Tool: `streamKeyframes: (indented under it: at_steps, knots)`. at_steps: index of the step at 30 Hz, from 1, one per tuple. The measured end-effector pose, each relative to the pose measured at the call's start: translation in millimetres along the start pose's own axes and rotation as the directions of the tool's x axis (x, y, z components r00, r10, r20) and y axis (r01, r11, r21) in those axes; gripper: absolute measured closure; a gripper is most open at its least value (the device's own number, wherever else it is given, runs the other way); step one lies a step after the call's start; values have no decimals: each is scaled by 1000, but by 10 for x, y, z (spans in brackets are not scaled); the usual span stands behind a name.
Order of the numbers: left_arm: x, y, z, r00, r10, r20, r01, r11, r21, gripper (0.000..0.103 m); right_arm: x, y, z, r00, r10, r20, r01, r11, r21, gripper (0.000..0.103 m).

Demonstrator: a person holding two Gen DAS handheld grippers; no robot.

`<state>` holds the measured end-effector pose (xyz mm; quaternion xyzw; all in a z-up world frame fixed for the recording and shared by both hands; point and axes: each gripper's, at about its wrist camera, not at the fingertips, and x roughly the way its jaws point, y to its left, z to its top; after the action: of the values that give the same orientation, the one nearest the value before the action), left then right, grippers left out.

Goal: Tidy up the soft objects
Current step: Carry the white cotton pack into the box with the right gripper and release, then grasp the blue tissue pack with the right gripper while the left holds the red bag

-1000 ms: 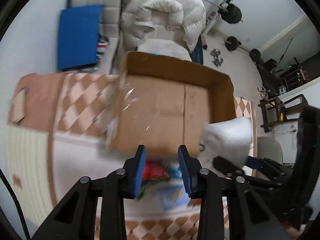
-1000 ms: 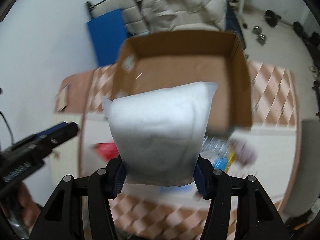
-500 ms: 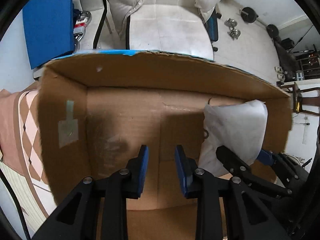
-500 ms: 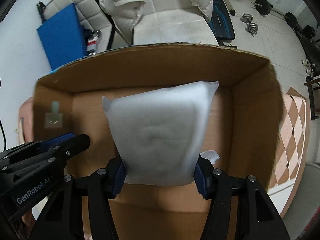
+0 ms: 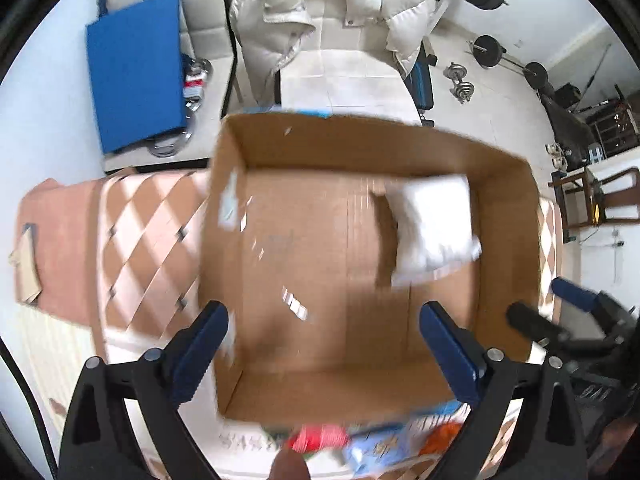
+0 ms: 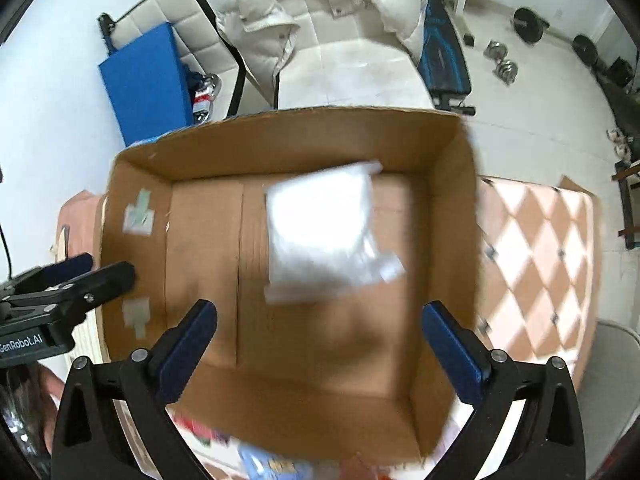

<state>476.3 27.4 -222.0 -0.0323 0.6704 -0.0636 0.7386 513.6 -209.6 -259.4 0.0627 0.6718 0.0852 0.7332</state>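
White pouch lies inside the cardboard box; both grippers hang wide, holding nothing.

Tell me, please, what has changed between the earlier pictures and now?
The right gripper let go of the white soft pack, which now lies inside the cardboard box. Both grippers drew back from the box, and the left gripper opened its fingers wide. The box stayed on the checkered mat.

The left gripper hangs over the cardboard box, its blue fingers spread wide. A white soft packet lies inside, toward the right wall.
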Motion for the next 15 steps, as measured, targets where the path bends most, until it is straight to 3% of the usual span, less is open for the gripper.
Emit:
streamKeyframes:
  at_steps: [7,11,15]
  knots:
    - [-87,16,-1029,999,50,-5,-50,999,16,5,-508,13,-1072,1000,22,11,-21,999,-34,0]
    - [246,-65,-1236,994,60,-95,-57,998,41,5,-319,-5,-1672,997,-13,-70,9,999,-53,0]
    - [645,-195,-1219,982,93,-162,-83,994,69,5,48,-23,-2003,988,20,-153,-20,1000,4,0]
